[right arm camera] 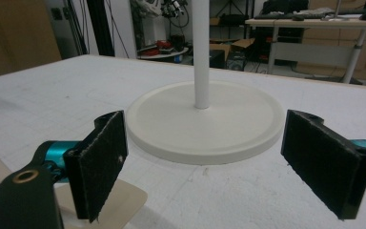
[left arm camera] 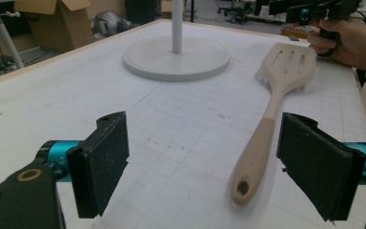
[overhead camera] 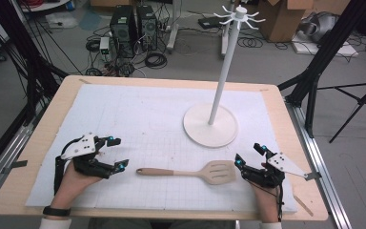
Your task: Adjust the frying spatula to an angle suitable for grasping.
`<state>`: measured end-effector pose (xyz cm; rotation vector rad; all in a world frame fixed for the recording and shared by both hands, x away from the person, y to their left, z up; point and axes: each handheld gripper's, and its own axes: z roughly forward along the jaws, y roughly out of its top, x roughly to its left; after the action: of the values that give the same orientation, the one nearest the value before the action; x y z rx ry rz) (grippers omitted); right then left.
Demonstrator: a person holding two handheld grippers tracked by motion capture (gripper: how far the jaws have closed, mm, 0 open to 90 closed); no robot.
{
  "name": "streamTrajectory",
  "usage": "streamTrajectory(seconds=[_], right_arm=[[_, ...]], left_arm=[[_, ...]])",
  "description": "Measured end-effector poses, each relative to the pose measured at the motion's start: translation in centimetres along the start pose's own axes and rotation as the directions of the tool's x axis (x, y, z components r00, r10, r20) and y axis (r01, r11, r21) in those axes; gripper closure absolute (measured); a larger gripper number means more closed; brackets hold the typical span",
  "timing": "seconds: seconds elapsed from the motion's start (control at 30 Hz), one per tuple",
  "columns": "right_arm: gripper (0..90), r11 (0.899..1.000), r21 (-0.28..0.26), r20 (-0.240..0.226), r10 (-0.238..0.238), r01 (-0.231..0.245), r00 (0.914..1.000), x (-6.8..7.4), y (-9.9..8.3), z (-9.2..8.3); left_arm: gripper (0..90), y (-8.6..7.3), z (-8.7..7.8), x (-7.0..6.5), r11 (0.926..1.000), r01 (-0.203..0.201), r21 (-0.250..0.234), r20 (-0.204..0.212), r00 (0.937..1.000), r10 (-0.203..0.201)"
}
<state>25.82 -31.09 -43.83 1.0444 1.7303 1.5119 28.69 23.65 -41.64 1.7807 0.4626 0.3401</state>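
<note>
A beige slotted spatula point(overhead camera: 190, 171) lies flat on the white mat, handle to the left and blade to the right. My left gripper point(overhead camera: 116, 152) rests open just left of the handle end, and in the left gripper view the spatula point(left arm camera: 267, 124) lies close to the right jaw. My right gripper point(overhead camera: 250, 155) is open beside the blade's right edge. A white stand with a round base point(overhead camera: 210, 125) and a tall pole point(overhead camera: 224, 67) topped with hooks rises behind the spatula. In the right gripper view, the base point(right arm camera: 205, 121) sits straight ahead between the open jaws, and a corner of the blade point(right arm camera: 124, 200) shows at lower left.
The white gridded mat point(overhead camera: 138, 114) covers most of the wooden table point(overhead camera: 71, 83). Black frame posts stand at the table's left and right sides. Computers, cables and cardboard boxes sit on the floor beyond the far edge.
</note>
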Motion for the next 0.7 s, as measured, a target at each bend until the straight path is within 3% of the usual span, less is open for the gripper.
streamTrajectory(seconds=[0.13, 0.33, 0.37, 0.7], right_arm=[[14.7, 1.0, -0.004, -0.033, 0.006, -0.006, 0.9994, -0.3, 0.2, -0.2], [14.6, 1.0, 0.011, -0.107, -0.015, 0.016, 0.9941, -0.2, 0.7, -0.1], [14.6, 1.0, 0.017, -0.121, -0.018, 0.02, 0.9925, -0.1, 0.8, -0.1], [14.3, 0.998, 0.027, -0.187, -0.045, 0.051, 0.9813, 0.3, 1.3, 0.2]], left_arm=[[18.7, -0.9, -1.7, 0.0, 0.9991, 0.019, -0.039, -0.025, 0.9995, -0.02], [19.0, -1.4, -3.3, -0.1, 0.9974, 0.014, -0.071, -0.06, 0.998, -0.018], [19.0, -1.6, -3.8, -0.1, 0.9933, 0.014, -0.115, -0.063, 0.9978, -0.021], [19.0, -2.0, -4.7, 0.0, 0.9908, 0.018, -0.134, -0.08, 0.9964, -0.029]])
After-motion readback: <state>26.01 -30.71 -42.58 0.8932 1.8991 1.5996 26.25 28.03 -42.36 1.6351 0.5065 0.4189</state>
